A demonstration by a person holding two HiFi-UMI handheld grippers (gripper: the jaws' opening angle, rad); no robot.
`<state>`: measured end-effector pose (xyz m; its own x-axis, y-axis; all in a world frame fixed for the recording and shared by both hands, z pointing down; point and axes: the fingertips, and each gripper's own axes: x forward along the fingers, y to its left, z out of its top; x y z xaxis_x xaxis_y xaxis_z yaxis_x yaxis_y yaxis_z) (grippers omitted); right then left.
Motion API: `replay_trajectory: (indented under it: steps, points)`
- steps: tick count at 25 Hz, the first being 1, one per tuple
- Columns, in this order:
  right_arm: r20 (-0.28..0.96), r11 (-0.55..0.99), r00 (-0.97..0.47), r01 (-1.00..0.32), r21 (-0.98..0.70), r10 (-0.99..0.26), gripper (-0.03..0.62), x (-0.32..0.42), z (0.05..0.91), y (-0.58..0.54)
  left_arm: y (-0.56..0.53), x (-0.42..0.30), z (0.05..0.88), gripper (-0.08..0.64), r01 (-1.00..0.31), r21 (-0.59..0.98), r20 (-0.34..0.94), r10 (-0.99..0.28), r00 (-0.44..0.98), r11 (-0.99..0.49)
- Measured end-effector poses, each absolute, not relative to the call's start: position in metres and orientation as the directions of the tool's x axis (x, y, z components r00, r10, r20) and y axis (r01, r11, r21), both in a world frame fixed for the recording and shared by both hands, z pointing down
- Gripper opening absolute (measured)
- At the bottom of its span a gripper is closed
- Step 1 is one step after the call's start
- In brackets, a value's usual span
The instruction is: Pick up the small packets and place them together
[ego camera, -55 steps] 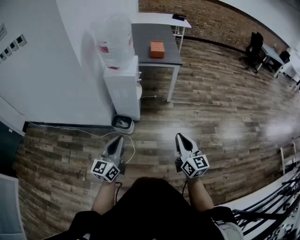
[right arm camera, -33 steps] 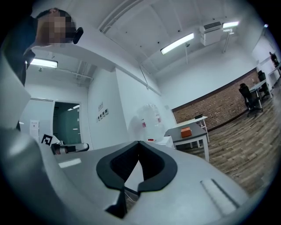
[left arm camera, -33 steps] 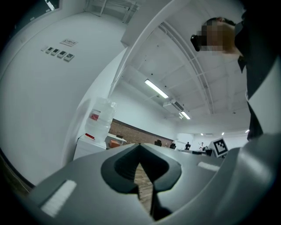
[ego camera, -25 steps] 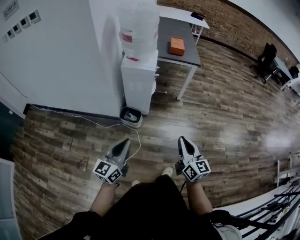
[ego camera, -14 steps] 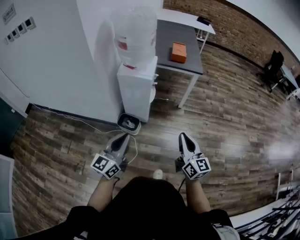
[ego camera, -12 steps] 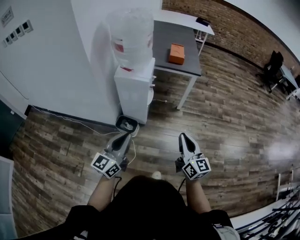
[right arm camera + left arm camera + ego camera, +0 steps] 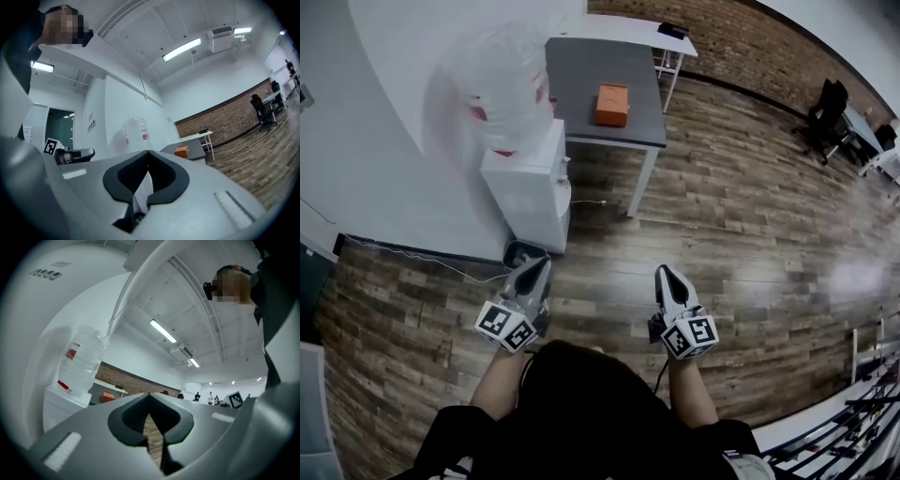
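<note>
Here, at the left, a white water dispenser [image 7: 525,183] stands against the wall with a small bin [image 7: 523,253] at its foot, and just in front of the bin the left hand-held gripper [image 7: 541,263] is held out over the wooden floor [image 7: 750,216], its jaws closed tight with nothing between them. Farther back, an orange box [image 7: 612,103] lies on the grey counter [image 7: 581,75], well apart from both tools, and the right hand-held gripper [image 7: 664,272] hangs beside the left one, likewise pinched together and empty

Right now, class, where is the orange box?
Head view, upper centre: the orange box lies on the grey table, just right of the water dispenser.
</note>
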<state>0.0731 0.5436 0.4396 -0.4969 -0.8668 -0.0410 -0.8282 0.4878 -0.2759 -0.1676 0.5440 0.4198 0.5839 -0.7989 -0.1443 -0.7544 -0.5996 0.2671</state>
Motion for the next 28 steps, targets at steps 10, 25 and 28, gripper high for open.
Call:
replay_trajectory:
  steps: [10,25,28]
  points:
    - [-0.018,0.415,-0.431,-0.857,-0.305,-0.902,0.002,0.097,0.454,0.509,0.490,-0.143,0.436,0.000,-0.711,0.298,-0.103,-0.762,0.640,-0.637]
    - [-0.035,0.382,-0.385,-0.895,-0.231,-0.922,0.002,0.110,0.437,0.379,0.338,-0.114,0.424,0.000,-0.631,0.295,-0.161,-0.688,0.707,-0.718]
    - [-0.035,0.377,-0.380,-0.896,-0.234,-0.924,0.002,0.107,0.436,0.355,0.318,-0.115,0.425,0.000,-0.630,0.280,-0.159,-0.683,0.713,-0.724]
